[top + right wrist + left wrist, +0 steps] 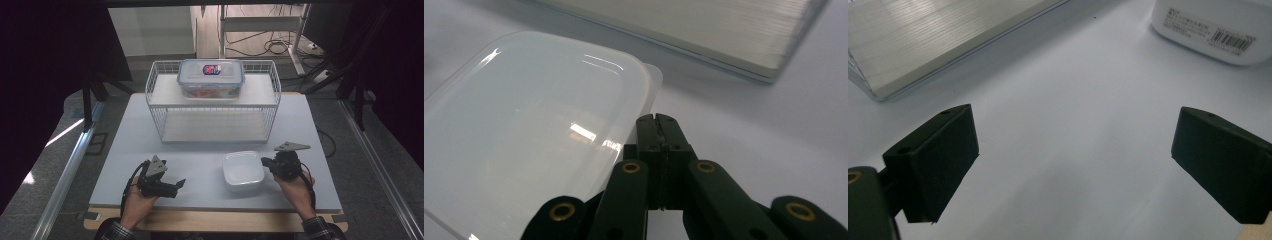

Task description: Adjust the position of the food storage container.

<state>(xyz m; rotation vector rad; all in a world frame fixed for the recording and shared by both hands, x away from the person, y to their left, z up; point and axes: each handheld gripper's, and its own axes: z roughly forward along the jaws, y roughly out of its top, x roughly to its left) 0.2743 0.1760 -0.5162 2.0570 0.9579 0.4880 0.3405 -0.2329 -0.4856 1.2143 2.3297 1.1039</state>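
The right gripper (659,120) has its two black jaws pressed flat together, pad against pad, with nothing between them. In the right gripper view the clenched tips sit just beside the rounded corner of the white container (534,125); whether they touch its rim cannot be told. The container spreads away to the left of the fingers in that view, its glossy top catching the light. Beyond the tips, farther off, lies the pale floor panel of the wire rack (704,30).

In the high view the right gripper (263,161) rests in the person's hand with its tips pointing at the container (243,170), right at that container's near-right edge.

The left gripper (1073,150) is released: its jaws stand wide apart and only bare table mat (1063,115) lies between them. The container (1213,27) is ahead of the right-hand finger, well apart from it, a barcode label on its side. The rack's floor panel (928,40) lies ahead of the left-hand finger.

Seen from above, the left gripper (180,184) points toward the container, with open mat between. On the rack's (212,100) upper shelf stands a clear lidded box (211,78), far from both grippers.
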